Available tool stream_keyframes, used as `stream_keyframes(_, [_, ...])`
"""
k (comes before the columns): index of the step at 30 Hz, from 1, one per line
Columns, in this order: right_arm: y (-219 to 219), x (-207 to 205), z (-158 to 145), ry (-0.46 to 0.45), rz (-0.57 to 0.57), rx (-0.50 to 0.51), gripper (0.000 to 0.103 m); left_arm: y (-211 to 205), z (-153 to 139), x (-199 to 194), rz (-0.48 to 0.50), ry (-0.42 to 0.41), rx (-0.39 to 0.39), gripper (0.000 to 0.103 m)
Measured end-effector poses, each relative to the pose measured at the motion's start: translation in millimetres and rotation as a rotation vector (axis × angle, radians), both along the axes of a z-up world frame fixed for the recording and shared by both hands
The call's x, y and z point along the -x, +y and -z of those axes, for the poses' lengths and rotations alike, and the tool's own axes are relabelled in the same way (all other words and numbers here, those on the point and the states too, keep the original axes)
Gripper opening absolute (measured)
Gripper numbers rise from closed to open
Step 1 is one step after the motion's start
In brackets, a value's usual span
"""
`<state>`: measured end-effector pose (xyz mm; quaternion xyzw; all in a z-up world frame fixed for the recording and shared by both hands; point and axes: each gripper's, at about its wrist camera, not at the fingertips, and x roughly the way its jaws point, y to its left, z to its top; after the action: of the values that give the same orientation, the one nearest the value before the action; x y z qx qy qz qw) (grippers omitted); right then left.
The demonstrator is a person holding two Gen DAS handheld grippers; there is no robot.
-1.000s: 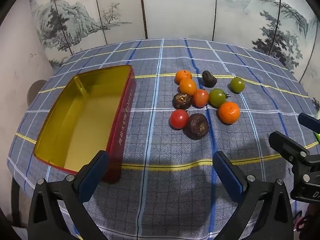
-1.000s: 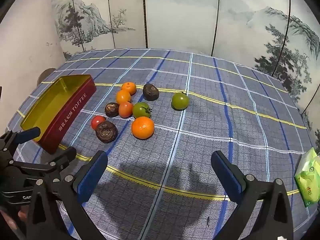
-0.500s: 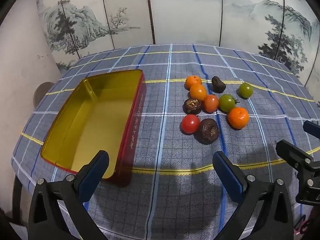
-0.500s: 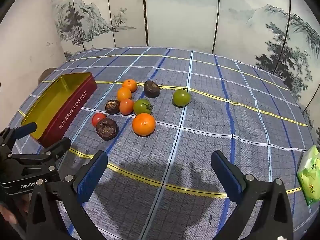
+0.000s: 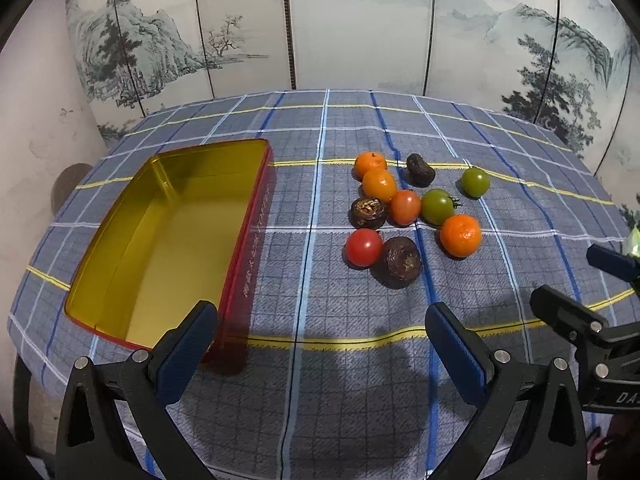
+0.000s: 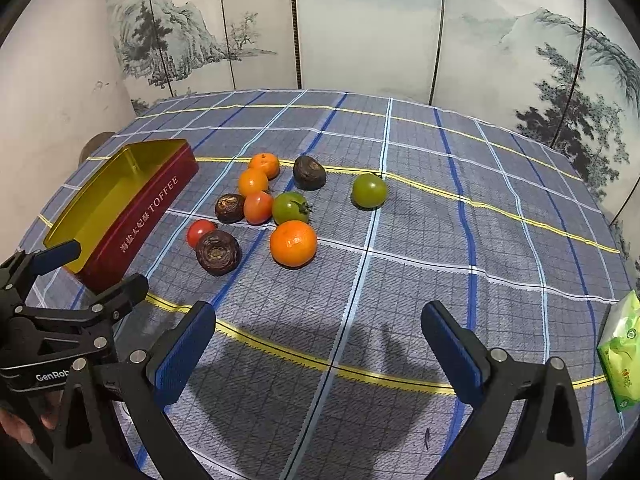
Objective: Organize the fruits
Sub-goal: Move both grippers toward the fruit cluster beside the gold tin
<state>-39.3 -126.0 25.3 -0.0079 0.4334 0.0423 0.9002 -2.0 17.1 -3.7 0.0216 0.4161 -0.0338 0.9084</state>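
The fruits (image 5: 404,212) lie in a loose group on the desk (image 5: 320,380), ahead of both grippers and right of the empty tin (image 5: 160,240). The left hand-held gripper (image 5: 320,344) and the right hand-held gripper (image 6: 318,342) are both wide open, holding nothing; the right seems nearer to the big orange (image 6: 293,243).

Each camera sits just behind its own tongs and looks forward and down across the table. Both see the fruits (image 5: 404,208) (image 6: 276,204) ahead and the tin (image 5: 168,240) (image 6: 120,204) to their left.
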Motion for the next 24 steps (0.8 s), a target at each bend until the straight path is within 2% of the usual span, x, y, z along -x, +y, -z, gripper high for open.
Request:
stream_keyframes(10, [2.6, -1.5, 4.4, 0.012, -0.01, -0.007, 0.102, 2.9, -4.7, -0.6, -0.035, -0.025, -0.022, 0.102])
stream_keyframes(17, [8.0, -3.4, 9.5, 0.023, -0.023, -0.001, 0.1, 4.1, -2.3, -6.3, -0.039, 0.012, -0.024, 0.102])
stream_keyframes(24, [10.3, -6.9, 13.8, 0.036, -0.032, -0.006, 0.096, 0.5, -2.6, -8.1, -0.022, 0.011, -0.043, 0.102])
